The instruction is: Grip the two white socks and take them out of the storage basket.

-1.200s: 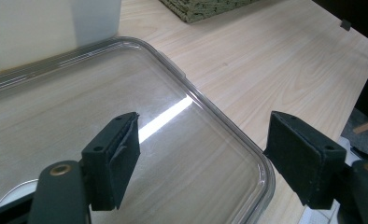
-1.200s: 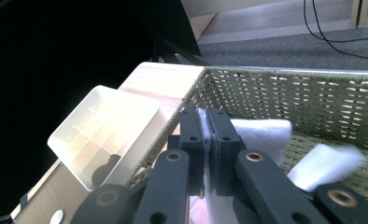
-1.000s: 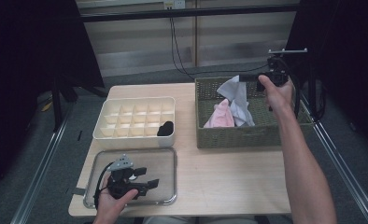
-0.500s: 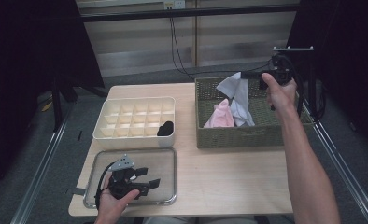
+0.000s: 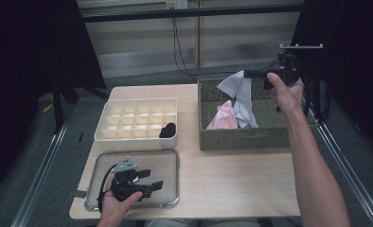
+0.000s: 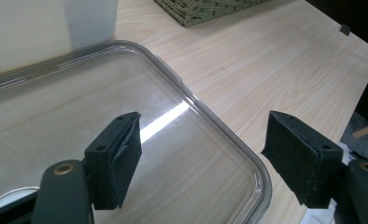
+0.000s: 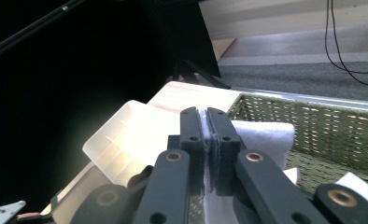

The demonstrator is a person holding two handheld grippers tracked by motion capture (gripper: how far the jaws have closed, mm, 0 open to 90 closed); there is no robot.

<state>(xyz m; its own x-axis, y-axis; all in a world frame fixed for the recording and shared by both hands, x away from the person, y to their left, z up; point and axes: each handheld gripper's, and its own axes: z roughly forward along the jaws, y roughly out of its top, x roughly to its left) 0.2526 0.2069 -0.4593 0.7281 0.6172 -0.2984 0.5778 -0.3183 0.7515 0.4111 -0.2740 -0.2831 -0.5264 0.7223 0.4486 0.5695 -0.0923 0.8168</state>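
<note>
Resting on the clear tray (image 5: pixel 170 158) at the table's near left, the left gripper (image 5: pixel 149 182) has its jaws spread with nothing between them. Behind the tray stands the cream divided organizer (image 5: pixel 137 118). Farther right, the right gripper (image 5: pixel 251 74) pinches a white cloth (image 5: pixel 239 90) above the woven basket (image 5: pixel 246 139); a pink cloth (image 5: pixel 222 117) lies inside.

A white cloth (image 5: pixel 236 90) is held up by the right gripper (image 5: pixel 251 74) above the woven basket (image 5: pixel 244 140), where a pink cloth (image 5: pixel 222 117) lies. The left gripper (image 5: pixel 155 178) is rested on the clear tray (image 5: pixel 170 158).
</note>
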